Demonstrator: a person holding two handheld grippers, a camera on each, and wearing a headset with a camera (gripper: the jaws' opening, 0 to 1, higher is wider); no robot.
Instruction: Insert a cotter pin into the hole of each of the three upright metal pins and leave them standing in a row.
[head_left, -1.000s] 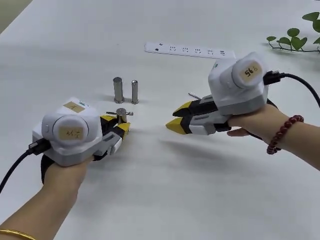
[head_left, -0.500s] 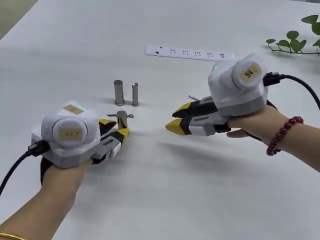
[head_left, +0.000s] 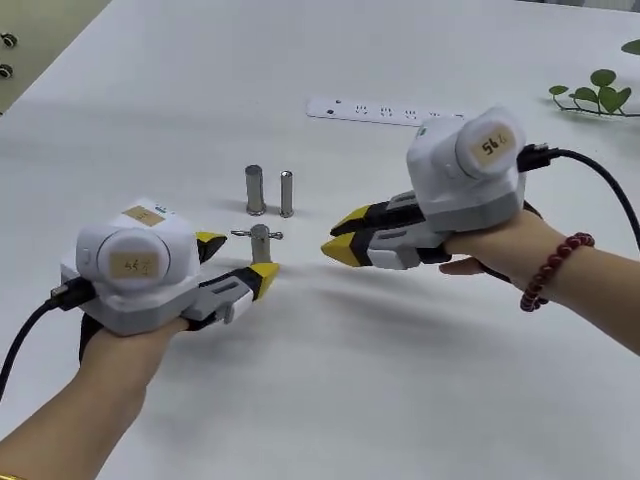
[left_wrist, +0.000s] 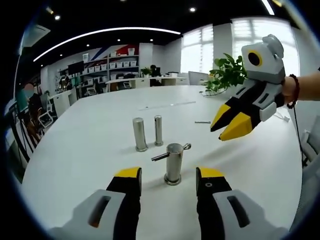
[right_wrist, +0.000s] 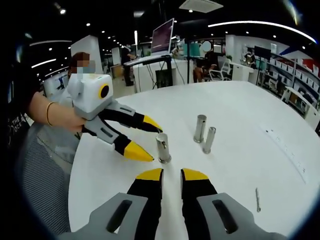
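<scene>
Left gripper (left_wrist: 169, 174): fingers spread wide and empty. The near metal pin (left_wrist: 174, 161) stands upright between and just beyond their yellow tips, touching neither as far as I can tell. A cotter pin (left_wrist: 165, 154) passes through its upper hole and juts out on both sides. Right gripper (right_wrist: 172, 175): fingers parted by a narrow gap, holding nothing, aimed at the same pin from the right. On the far side a thicker bare metal pin (head_left: 255, 190) and a thinner bare metal pin (head_left: 287, 193) stand upright side by side, close but apart. A loose cotter pin (right_wrist: 257, 199) lies flat on the white table (head_left: 400, 380) to the right of the group, and a power strip (head_left: 385, 110) lies well beyond. I judge one pin of three done, and the step in hand to be fetching the next cotter pin. To do it well, I would draw the left gripper straight toward the near side with its fingers wide, so no tip clips the cotter pin's ends and topples that pin. I would then lower the right gripper over the loose cotter pin and pinch it near one end, leaving the rest projecting free. Before threading, I would steady a far pin with the left gripper, approaching from its outer side.
</scene>
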